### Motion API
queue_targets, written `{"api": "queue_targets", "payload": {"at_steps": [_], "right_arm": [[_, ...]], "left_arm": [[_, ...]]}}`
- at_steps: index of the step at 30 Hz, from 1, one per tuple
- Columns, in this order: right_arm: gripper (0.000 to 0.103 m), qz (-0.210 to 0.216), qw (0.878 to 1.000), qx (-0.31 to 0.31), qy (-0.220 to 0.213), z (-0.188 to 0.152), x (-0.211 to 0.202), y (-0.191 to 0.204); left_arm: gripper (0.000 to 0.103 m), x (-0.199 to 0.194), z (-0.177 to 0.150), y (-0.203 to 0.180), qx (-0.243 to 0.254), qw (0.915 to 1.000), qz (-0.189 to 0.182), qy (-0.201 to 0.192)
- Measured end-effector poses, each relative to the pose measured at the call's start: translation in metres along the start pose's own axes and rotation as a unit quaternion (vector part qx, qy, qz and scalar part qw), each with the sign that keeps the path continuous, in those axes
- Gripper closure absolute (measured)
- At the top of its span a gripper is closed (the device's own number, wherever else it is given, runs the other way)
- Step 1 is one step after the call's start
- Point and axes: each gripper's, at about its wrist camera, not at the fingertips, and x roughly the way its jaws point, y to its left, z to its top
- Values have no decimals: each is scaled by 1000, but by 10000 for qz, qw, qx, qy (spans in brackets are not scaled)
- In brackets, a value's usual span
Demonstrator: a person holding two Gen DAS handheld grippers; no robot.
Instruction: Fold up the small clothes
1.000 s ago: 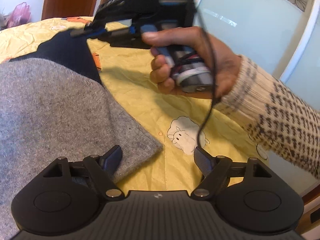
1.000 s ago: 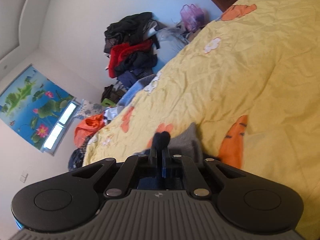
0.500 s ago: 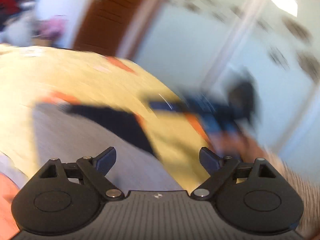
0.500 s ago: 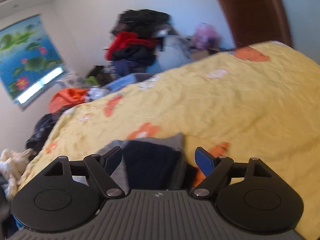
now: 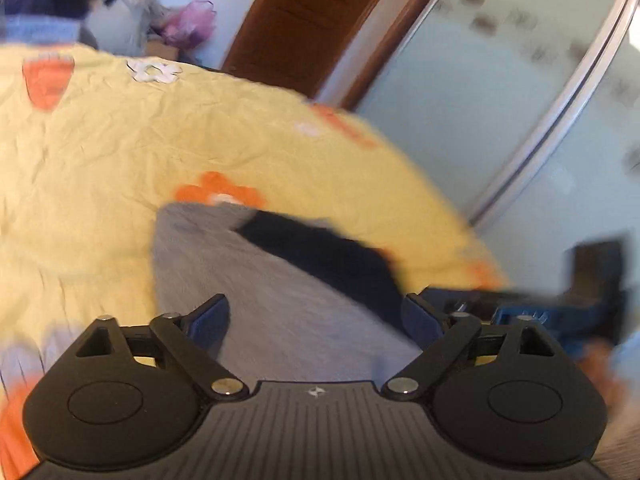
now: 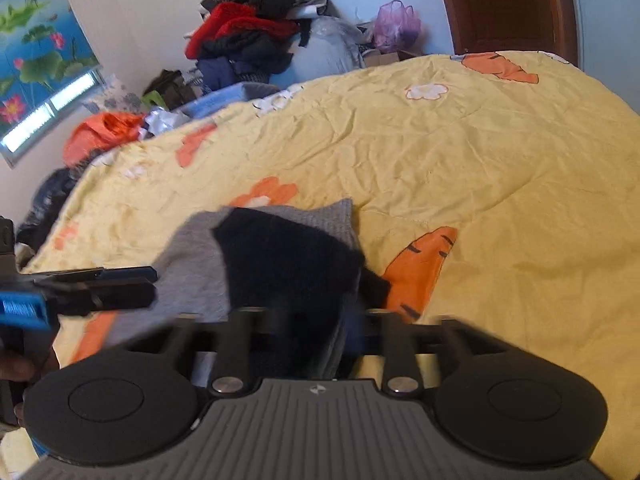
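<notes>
Left wrist view shows our left gripper (image 5: pixel 316 316) with fingers spread wide and holding nothing, hovering over the grey part of the sweater (image 5: pixel 256 280), which lies on the bed (image 5: pixel 100 152) near its right edge. The right gripper (image 6: pixel 304 320) is blurred; its fingers seem to be drawing in around the navy part, but we cannot tell whether they have gripped it.

To do this step well, we judge we should take the cloth at its near edges, one gripper on each side, pinching one layer cleanly, then carry both together so the fold line stays straight and the knit does not bunch. We should keep the grippers from colliding; they sit close.

From the right wrist view, the sweater's long axis runs away from us, leaning slightly right, its ribbed grey end pointing toward the far side of the bed.
</notes>
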Motion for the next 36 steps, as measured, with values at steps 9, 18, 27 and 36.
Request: {"api": "queue_targets", "payload": {"at_steps": [9, 18, 27, 36], "right_arm": [[45, 24, 9960, -728, 521, -92, -22, 30], [8, 1358, 9781, 1551, 301, -40, -3, -58], [4, 1760, 9702, 1594, 476, -33, 36, -54], [9, 1314, 9848, 959, 603, -21, 53, -7]], "left_arm": [[2, -35, -93, 0, 286, 9969, 8, 738], [0, -32, -13, 68, -1511, 9875, -130, 431], [0, 6, -13, 106, -2397, 9662, -478, 821], [0, 42, 3, 94, -2206, 9648, -682, 1263]]}}
